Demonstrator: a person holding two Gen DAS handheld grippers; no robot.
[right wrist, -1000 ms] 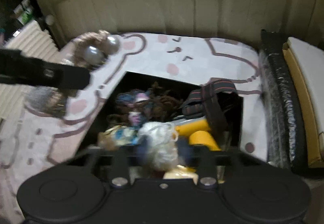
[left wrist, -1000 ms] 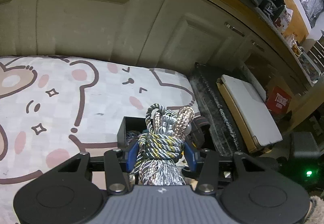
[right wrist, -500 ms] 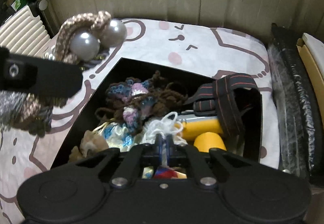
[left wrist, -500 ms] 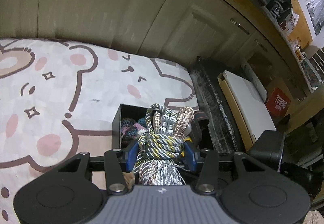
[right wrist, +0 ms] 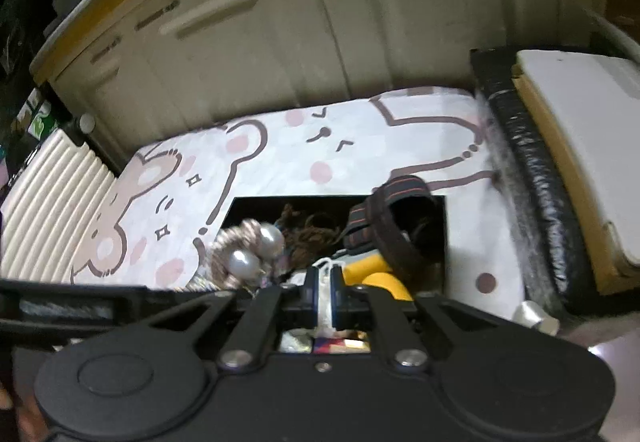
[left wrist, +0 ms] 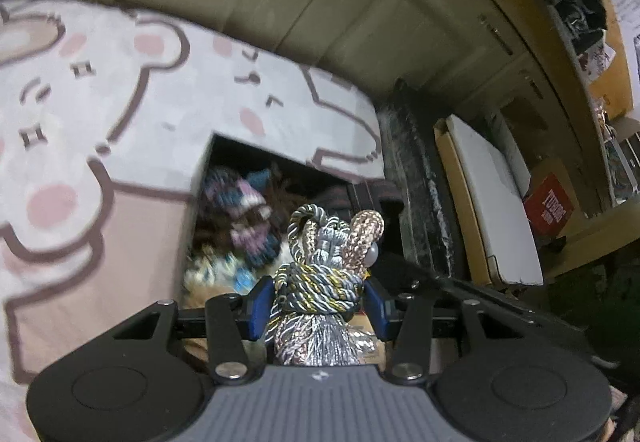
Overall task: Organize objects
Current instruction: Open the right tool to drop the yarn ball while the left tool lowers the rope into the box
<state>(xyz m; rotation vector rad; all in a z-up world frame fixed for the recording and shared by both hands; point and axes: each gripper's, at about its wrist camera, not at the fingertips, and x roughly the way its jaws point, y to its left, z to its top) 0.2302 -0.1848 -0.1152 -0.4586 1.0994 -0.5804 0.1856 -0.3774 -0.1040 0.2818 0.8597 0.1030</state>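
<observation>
The left tongs [left wrist: 318, 300] are clamped on one knotted tassel cord [left wrist: 320, 274], held just above the black box [right wrist: 438, 226] on the bear blanket [right wrist: 280, 146]. The right tongs [right wrist: 325, 292] are pinched together on one white string [right wrist: 326, 264] over the box. Next, I judge: lower and release the cord inside, clear of the one striped strap [right wrist: 384, 218] and two yellow pieces [right wrist: 372, 270]

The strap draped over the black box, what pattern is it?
Dark strap with thin red stripes, clearest in the right wrist view.
</observation>
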